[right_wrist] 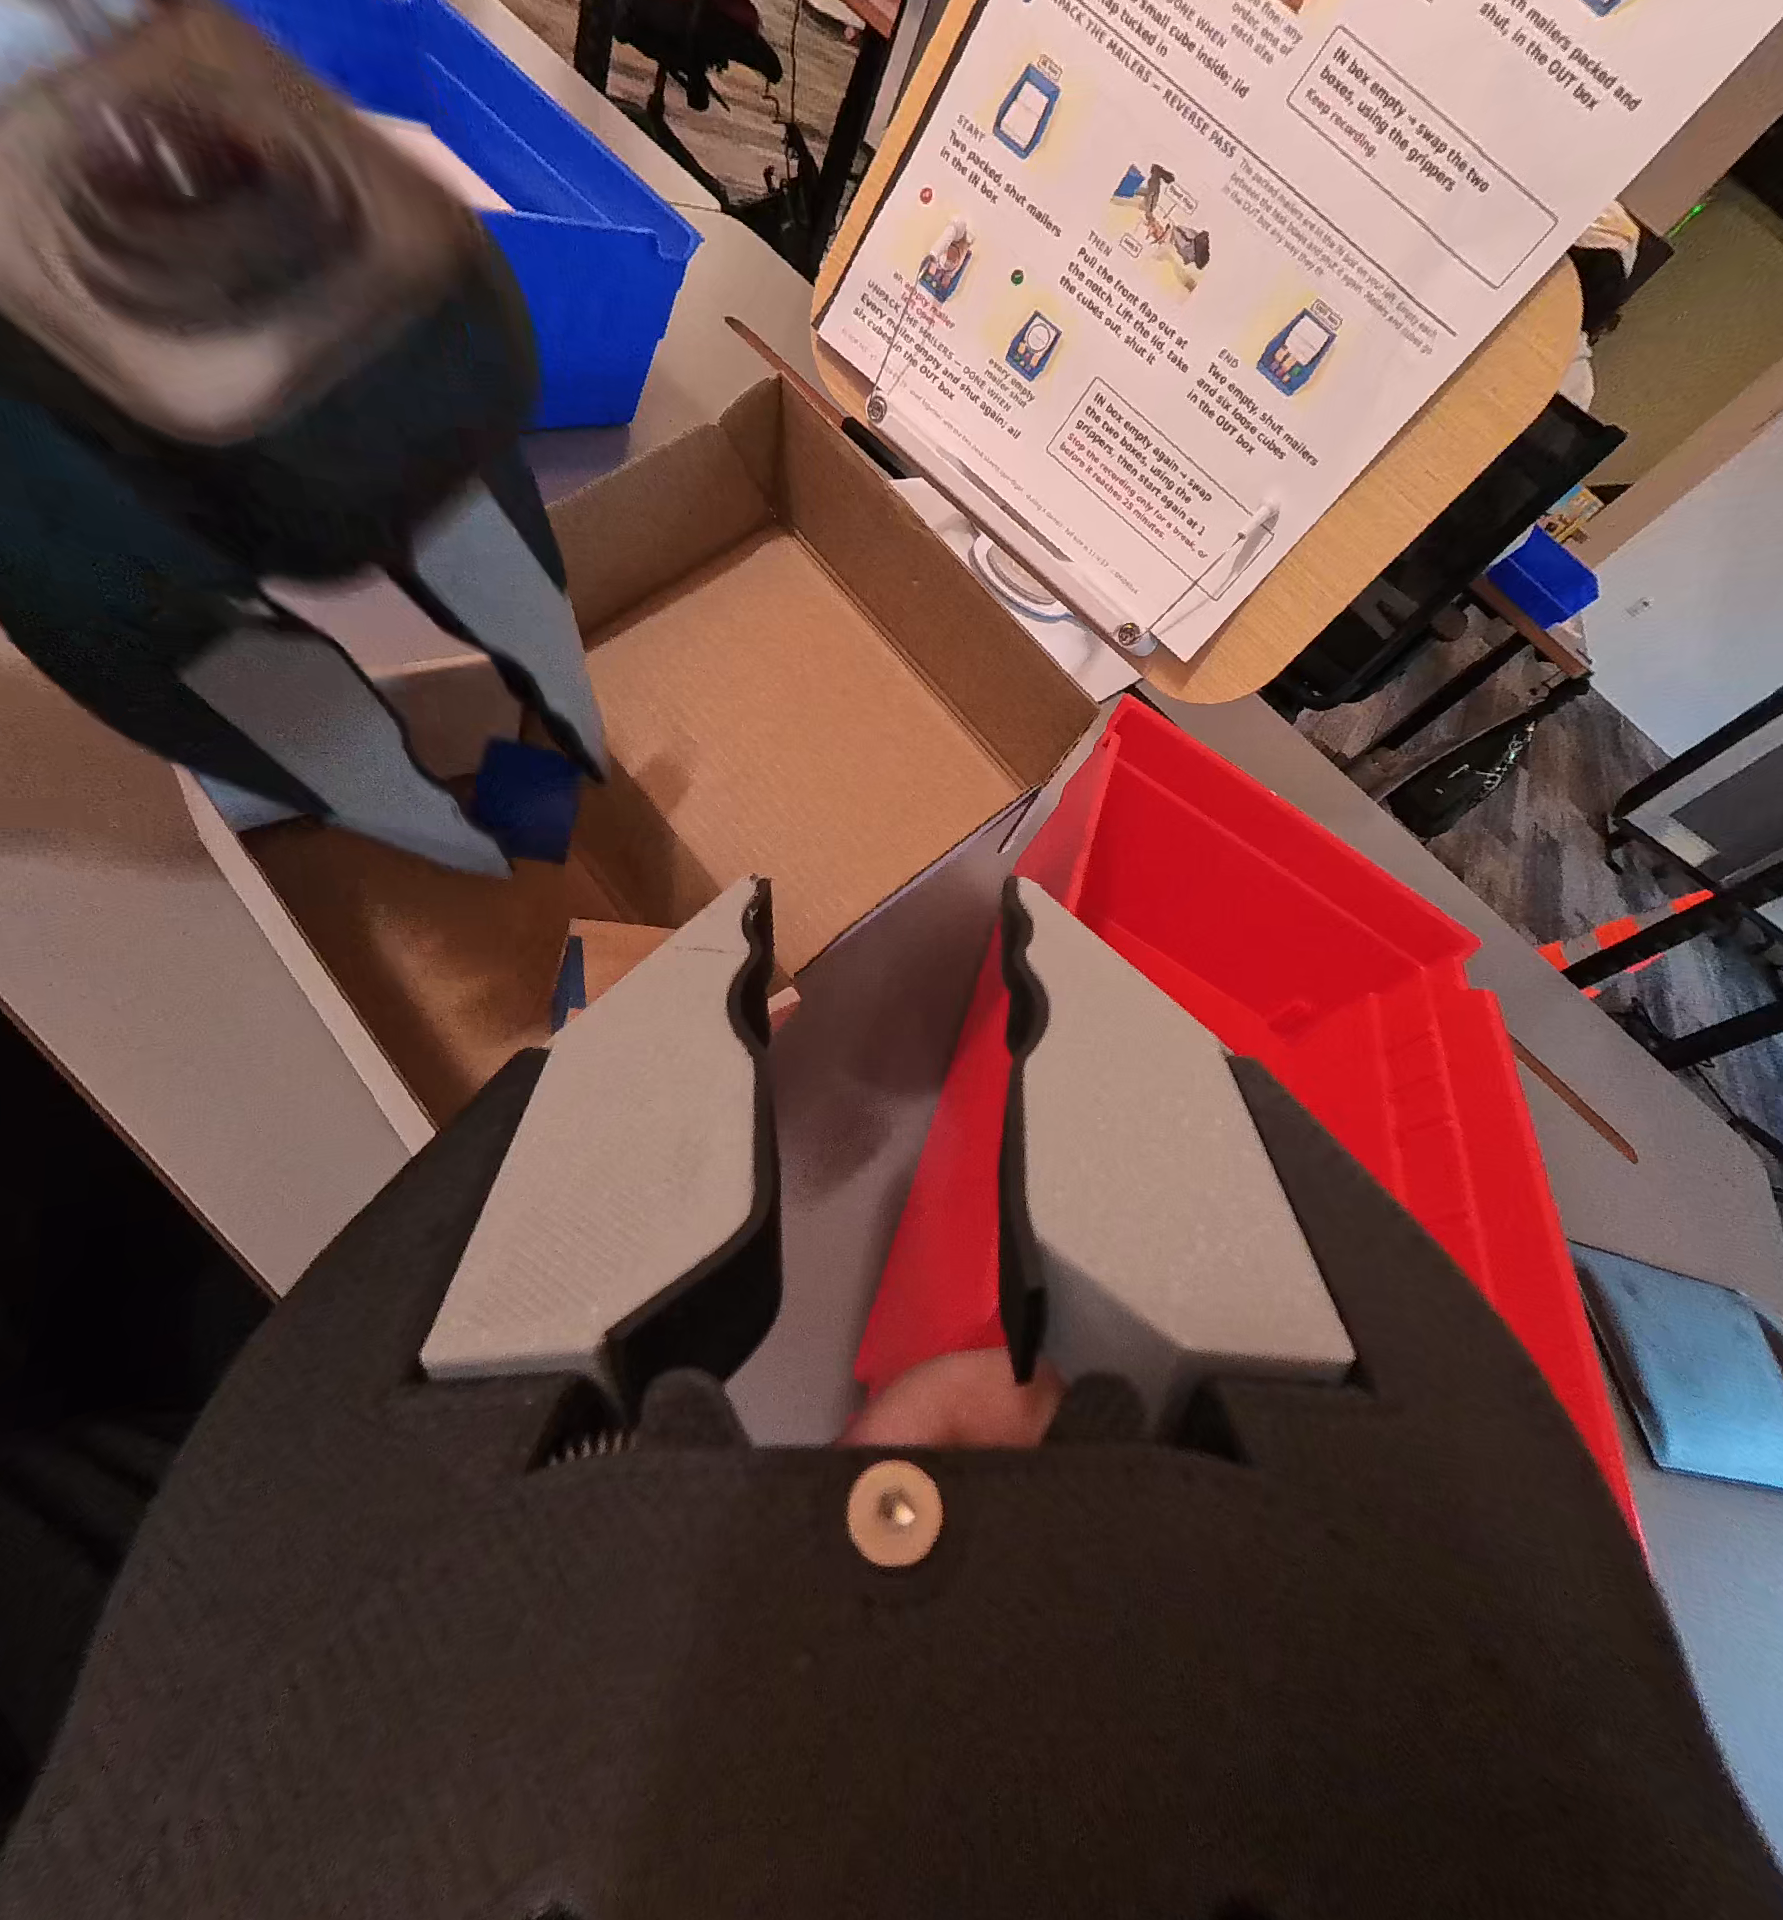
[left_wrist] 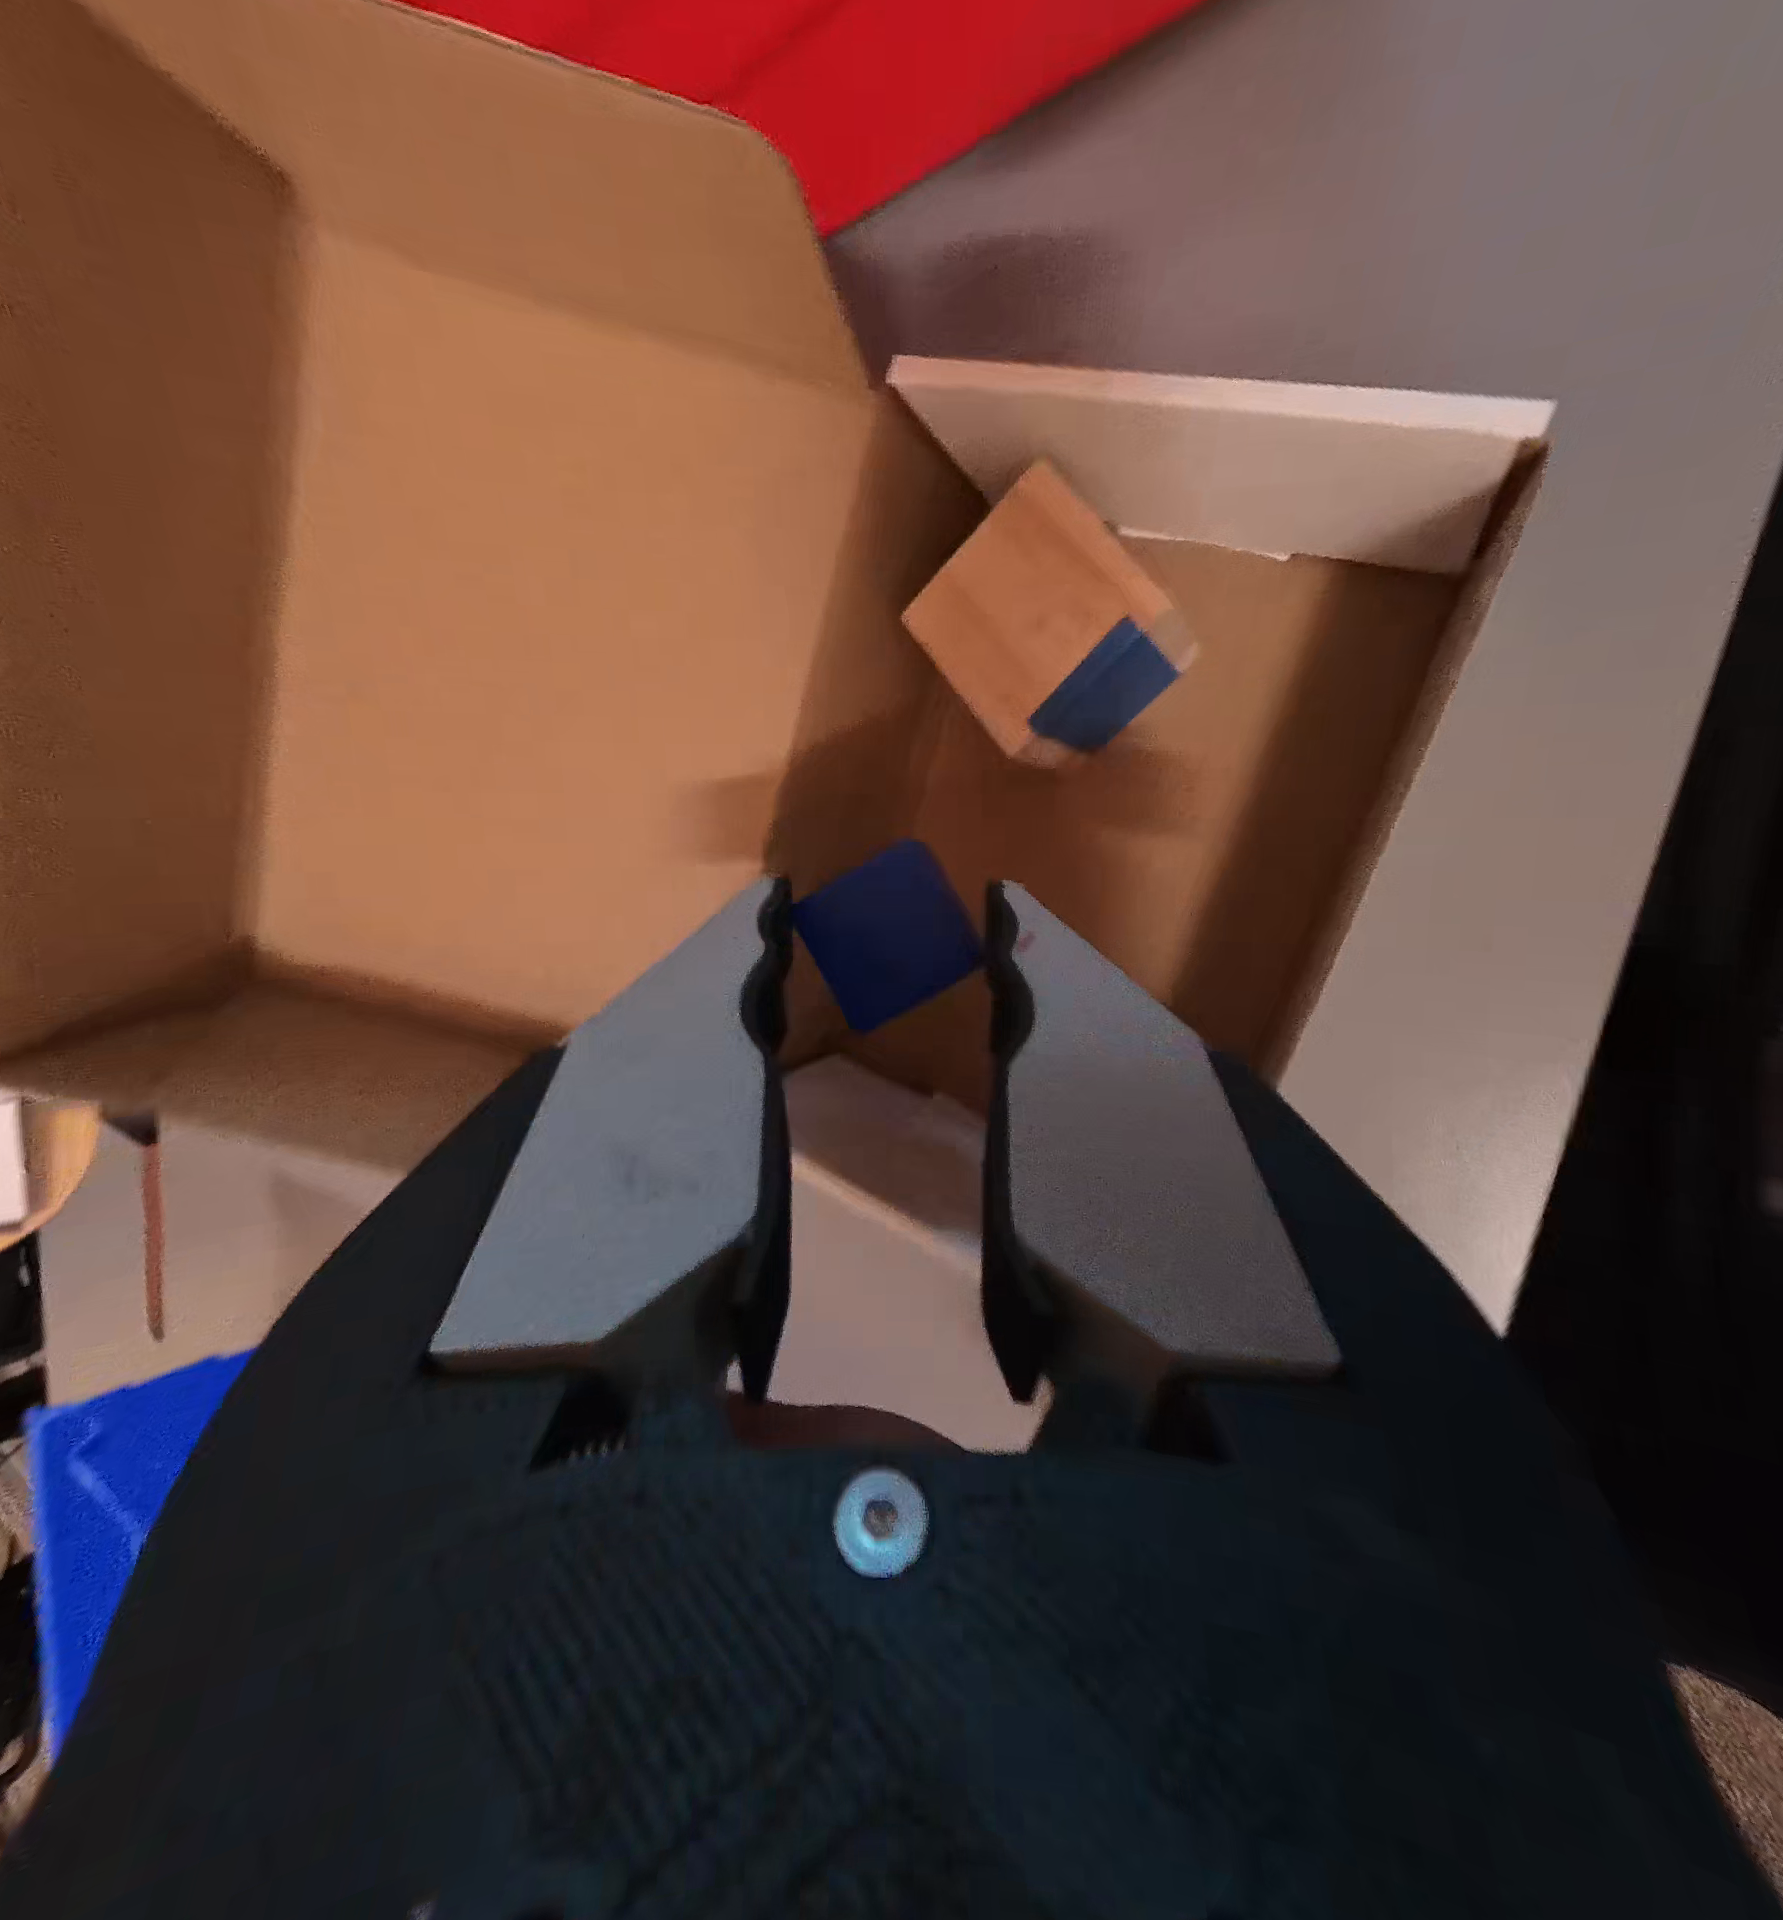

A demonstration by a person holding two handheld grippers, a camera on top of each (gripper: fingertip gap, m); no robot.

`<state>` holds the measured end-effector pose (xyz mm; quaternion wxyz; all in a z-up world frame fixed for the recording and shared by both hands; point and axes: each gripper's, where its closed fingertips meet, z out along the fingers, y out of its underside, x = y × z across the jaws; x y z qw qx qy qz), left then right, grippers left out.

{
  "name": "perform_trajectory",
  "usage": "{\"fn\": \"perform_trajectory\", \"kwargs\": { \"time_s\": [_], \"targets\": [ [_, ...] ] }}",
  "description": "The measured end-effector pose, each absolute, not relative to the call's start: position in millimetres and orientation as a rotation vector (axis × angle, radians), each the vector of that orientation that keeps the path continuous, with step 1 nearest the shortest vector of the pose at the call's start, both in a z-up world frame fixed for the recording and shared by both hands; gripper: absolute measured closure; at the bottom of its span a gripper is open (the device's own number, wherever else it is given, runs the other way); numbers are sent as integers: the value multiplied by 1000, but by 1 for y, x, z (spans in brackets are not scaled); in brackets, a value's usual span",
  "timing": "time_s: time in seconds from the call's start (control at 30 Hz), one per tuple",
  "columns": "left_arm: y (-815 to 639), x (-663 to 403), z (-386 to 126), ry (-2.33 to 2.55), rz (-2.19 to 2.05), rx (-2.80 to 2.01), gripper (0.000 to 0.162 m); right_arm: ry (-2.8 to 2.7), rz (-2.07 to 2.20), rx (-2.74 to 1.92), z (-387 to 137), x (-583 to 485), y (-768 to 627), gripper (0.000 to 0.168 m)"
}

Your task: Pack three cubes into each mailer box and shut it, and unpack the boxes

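An open cardboard mailer box [left_wrist: 1375, 727] lies on the grey table with its lid [left_wrist: 502, 623] folded back. My left gripper [left_wrist: 887, 930] is shut on a small blue cube [left_wrist: 882, 951], low inside the box. A larger wooden cube with a blue face [left_wrist: 1032, 613] sits on the box floor just beyond. In the right wrist view, the left gripper [right_wrist: 544, 810] holds the blue cube [right_wrist: 528, 800] over the box [right_wrist: 793, 707]. The wooden cube [right_wrist: 612, 956] peeks out by my finger. My right gripper [right_wrist: 882, 935] is open and empty, hovering between the box and a red bin.
A red bin [right_wrist: 1230, 935] stands right of the box and shows in the left wrist view [left_wrist: 866, 83]. A blue bin [right_wrist: 575, 260] stands at the far left. A printed sheet on a wooden board [right_wrist: 1178, 260] stands behind the box. A grey flat device [right_wrist: 1697, 1382] lies at right. Some 15 centimetres of space lies between my two pairs of fingers.
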<state>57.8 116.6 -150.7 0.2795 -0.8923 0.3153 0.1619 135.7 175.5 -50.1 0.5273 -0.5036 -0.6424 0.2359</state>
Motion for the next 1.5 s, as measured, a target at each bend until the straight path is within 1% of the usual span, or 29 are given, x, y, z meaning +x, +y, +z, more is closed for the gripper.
{"fn": "perform_trajectory", "kwargs": {
  "time_s": [0.17, 0.23, 0.3, 0.5, 0.67, 0.73, 0.83, 0.97, 1.13, 1.37, 1.4, 1.43, 1.5],
  "targets": [
    [127, 52, -185, 846, 469, -2493, 127, -1548, 568, -1200, -53, 134, 174, 126],
    [129, 54, -184, 830, 436, -2476, 121, -1555, 563, -1197, -54, 133, 173, 126],
    [131, 58, -172, 794, 405, -2427, 115, -1557, 555, -1201, -56, 132, 175, 126],
    [109, 47, -113, 625, 404, -2283, 115, -1548, 551, -1201, -54, 133, 175, 127],
    [52, -28, -59, 432, 548, -2290, 126, -1541, 564, -1208, -54, 133, 176, 127],
    [23, -70, -52, 301, 562, -2370, 122, -1544, 560, -1211, -55, 132, 176, 127],
    [-22, -133, -60, 100, 591, -2504, 119, -1550, 557, -1205, -55, 131, 174, 127],
    [-71, -181, -101, -97, 562, -2688, 119, -1556, 559, -1204, -57, 129, 171, 127],
    [-99, -207, -149, -190, 573, -2834, 118, -1569, 550, -1211, -62, 127, 171, 127],
    [-113, -217, -187, -268, 443, -2945, 119, -1555, 551, -1218, -60, 129, 176, 127],
    [-113, -216, -188, -279, 410, -2945, 128, -1552, 551, -1220, -60, 129, 178, 127],
    [-111, -217, -188, -299, 394, -2929, 127, -1549, 551, -1221, -59, 130, 179, 127],
    [-110, -218, -191, -306, 365, -2928, 141, -1545, 554, -1219, -58, 131, 179, 127]
  ]
}}
